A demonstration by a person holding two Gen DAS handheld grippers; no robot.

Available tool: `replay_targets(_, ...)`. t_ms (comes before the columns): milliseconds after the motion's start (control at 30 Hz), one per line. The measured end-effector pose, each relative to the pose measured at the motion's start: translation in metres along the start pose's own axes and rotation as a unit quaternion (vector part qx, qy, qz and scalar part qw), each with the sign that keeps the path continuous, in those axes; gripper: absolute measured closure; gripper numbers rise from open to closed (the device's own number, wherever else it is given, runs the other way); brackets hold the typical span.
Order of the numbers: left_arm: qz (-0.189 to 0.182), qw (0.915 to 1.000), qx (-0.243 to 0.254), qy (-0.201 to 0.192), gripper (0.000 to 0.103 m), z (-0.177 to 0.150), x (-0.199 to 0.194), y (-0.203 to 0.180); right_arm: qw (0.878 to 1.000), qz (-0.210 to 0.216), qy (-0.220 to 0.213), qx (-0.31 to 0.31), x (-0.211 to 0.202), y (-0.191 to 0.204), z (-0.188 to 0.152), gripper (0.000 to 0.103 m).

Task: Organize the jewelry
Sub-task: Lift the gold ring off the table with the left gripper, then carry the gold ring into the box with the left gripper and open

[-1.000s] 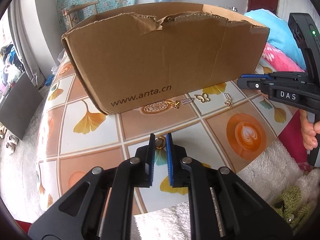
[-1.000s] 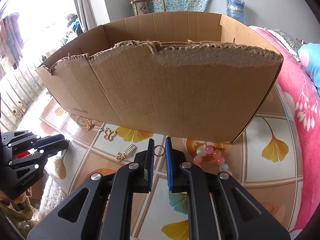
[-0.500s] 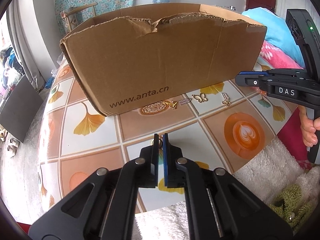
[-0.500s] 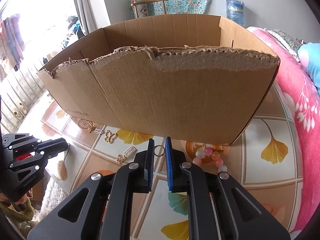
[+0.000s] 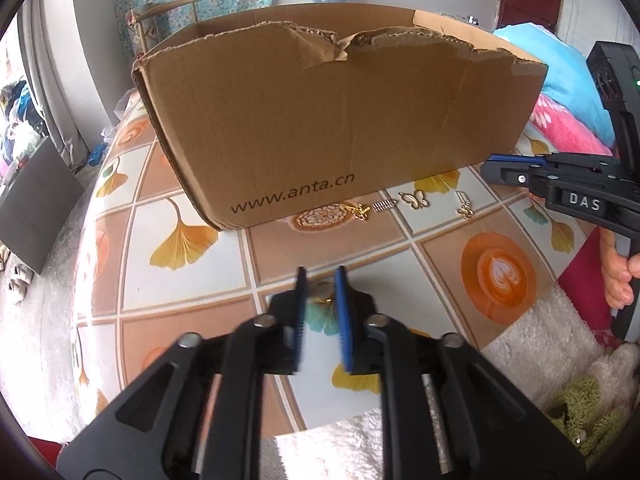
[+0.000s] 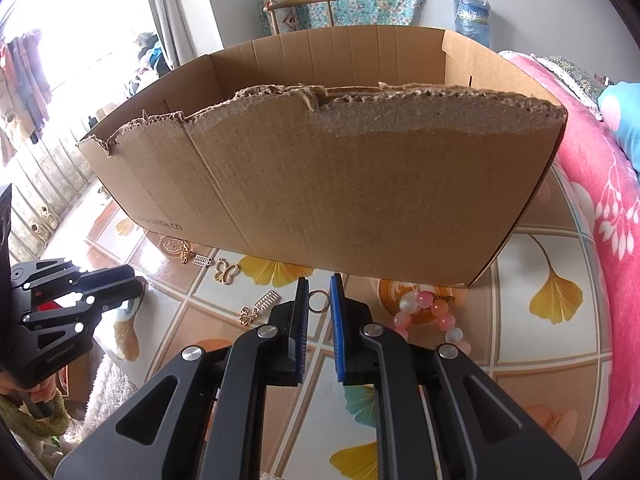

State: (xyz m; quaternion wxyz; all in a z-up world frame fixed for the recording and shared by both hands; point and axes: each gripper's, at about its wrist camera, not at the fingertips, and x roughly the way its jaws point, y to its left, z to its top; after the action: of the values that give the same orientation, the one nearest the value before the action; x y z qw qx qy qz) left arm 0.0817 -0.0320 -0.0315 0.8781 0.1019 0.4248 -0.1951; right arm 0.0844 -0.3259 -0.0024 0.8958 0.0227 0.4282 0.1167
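while both grippers gape, only the right wrist view shows the bead bracelet [image 6: 430, 314].

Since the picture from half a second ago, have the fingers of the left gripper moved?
Yes. The left gripper has opened: the gap between its blue pads, nearly shut before, is now wider, and the small gold piece on the tablecloth shows between them.

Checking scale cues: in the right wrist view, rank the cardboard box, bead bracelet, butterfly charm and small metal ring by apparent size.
1. cardboard box
2. bead bracelet
3. butterfly charm
4. metal ring, though it looks close to the charm.
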Motion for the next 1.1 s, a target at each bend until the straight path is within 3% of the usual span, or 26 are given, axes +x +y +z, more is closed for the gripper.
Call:
replay_targets(633,0.008,0.9996,0.021,-0.014,0.093,0.001,-0.014,-0.008,1.0,0.003,-0.01,-0.003,-0.009,-0.004,0.0,0.092)
replay_targets(933,0.019,0.9977,0.023,-0.06,0.093,0.01,-0.056,-0.011,0.999,0.012,-0.044,-0.018,-0.041,0.003,0.001,0.092)
replay_targets(1100,0.012,0.9934,0.03,-0.11,0.093,0.03,-0.095,-0.012,0.995,0.033,-0.085,-0.034,-0.074,0.012,0.016,0.092)
